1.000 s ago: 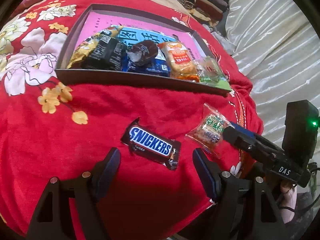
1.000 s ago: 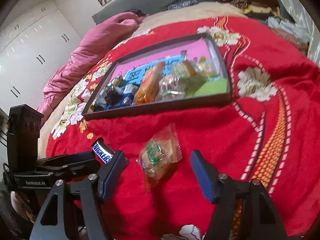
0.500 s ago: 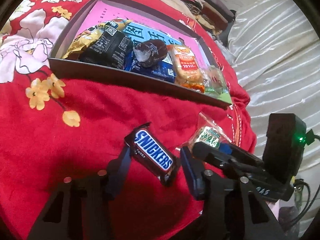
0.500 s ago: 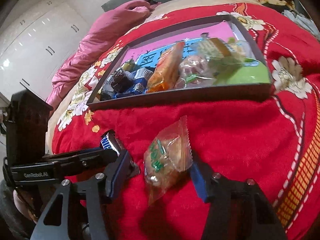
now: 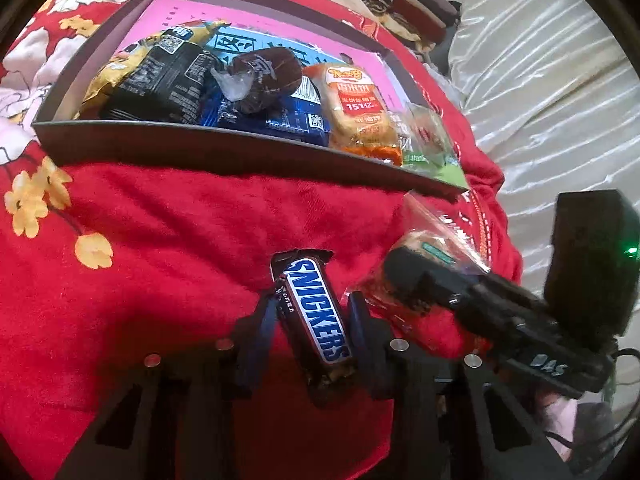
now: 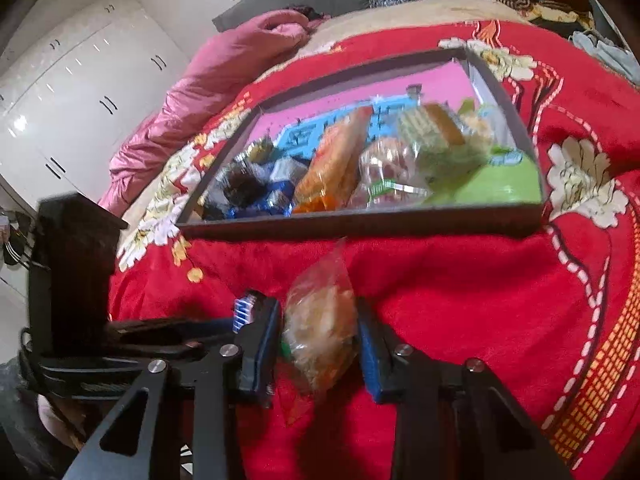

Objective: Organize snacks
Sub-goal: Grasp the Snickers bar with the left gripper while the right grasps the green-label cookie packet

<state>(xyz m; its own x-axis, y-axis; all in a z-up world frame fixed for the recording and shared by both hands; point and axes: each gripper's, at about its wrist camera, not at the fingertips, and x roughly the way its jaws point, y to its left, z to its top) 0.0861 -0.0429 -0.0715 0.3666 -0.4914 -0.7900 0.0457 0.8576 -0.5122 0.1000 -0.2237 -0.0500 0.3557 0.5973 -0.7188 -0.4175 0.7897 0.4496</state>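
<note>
Left gripper (image 5: 312,320): clamped on Snickers bar (image 5: 316,312).
Right gripper (image 6: 318,340): clamped on clear cracker packet (image 6: 320,320).
Tray (image 5: 240,156): 12 o'clock – snacks fill it, near wall (image 6: 360,224) between.
Underneath: red floral blanket (image 5: 140,260).

Home bedroom: red floral blanket (image 6: 460,272), white wardrobe (image 6: 76,96), pink quilt (image 6: 224,68).

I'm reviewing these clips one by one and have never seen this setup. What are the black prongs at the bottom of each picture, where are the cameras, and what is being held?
No robot here: a person holds two hand grippers, each with a fisheye camera looking along its two fingers. The left camera shows the left gripper closed on a Snickers bar. The right camera shows the right gripper closed on a clear-wrapped snack. Both are just above a red floral blanket. Beyond lies a shallow box already holding several wrapped snacks.
</note>
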